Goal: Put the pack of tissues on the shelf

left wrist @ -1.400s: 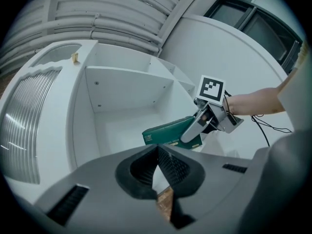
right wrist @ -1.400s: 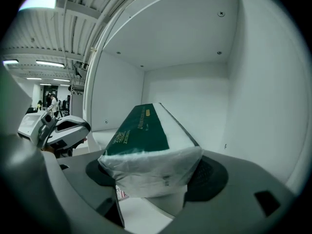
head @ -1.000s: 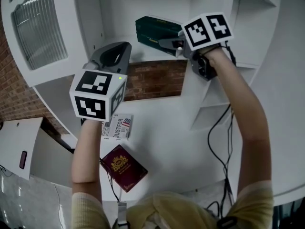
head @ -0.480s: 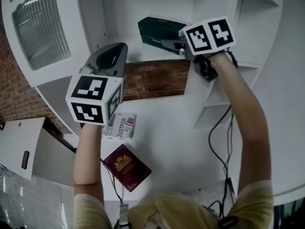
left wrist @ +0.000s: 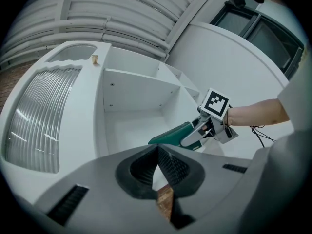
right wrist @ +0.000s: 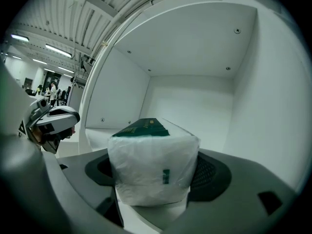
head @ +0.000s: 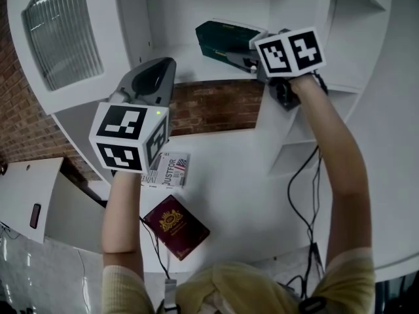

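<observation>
Nudged slightly toward 3 o'clock, the right gripper (right wrist: 153, 177) clamps the green-topped, plastic-wrapped pack of tissues (head: 224, 38), seemingly just above the white shelf board (head: 186, 65) and ready for release, while the left gripper (left wrist: 157, 169) is closed and empty.

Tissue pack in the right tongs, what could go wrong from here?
1. The right tongs grip the pack by one end only, and I cannot tell whether it rests on the shelf. Released too early, it might tip or slide off the front edge.
2. The compartment's side wall is close, so the tongs could bump it when pulling out and drag the soft pack along.
</observation>
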Available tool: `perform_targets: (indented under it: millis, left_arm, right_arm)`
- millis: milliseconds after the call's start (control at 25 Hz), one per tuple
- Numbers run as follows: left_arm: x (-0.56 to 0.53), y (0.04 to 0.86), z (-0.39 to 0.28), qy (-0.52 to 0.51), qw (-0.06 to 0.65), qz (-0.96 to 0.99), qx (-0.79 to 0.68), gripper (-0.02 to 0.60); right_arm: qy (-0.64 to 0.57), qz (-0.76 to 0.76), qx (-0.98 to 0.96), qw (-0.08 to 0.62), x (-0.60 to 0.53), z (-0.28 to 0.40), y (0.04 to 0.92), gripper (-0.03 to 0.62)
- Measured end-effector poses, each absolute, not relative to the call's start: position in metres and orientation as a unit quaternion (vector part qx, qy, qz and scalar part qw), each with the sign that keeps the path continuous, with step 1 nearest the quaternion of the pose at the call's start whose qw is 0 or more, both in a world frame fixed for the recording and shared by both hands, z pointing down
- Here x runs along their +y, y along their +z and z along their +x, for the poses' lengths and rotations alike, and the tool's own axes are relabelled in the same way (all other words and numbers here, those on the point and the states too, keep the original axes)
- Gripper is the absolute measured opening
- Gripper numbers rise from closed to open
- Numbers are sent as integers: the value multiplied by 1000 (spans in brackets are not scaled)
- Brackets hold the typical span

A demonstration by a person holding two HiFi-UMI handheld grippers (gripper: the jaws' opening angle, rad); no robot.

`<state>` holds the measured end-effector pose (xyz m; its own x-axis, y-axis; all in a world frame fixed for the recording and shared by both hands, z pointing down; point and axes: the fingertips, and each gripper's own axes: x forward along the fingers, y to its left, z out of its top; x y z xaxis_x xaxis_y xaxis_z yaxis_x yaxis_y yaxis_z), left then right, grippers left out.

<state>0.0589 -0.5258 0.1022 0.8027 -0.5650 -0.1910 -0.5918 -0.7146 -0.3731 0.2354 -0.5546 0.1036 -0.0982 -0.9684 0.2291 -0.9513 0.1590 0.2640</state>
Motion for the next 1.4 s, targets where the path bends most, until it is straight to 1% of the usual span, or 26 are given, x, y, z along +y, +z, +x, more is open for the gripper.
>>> perform_targets:
  millis: [120,320,440,760,880,1120,1400]
  left_arm:
    - [-526,103,56,33,208,-927,311,2]
    - [-527,106,59,31,211,-927,307,3]
    - [-527,104,60,32,212,-929,303,3]
    - [-520,95,61,44,218,-928,300,3]
    - [-518,94,58,48,219,-926,303,3]
    - [-513,97,58,49,217,-926,304,3]
    - [-505,98,52,54,213,-925,310,3]
  right_arm:
    - [-18,645,-745,169,-555,236,103,360]
    - [5,633,-762,134,-555,236,101,360]
    - [-5,640,-756,139,-555,237,99,364]
    - [-60,677,-718,150,-552,245,86,408]
    - [-85,689,-702,160,-549,245,86,411]
    - [-180,704,-661,187,-542,236,79,411]
    - [-213,720,-635,182,-535,238,77,411]
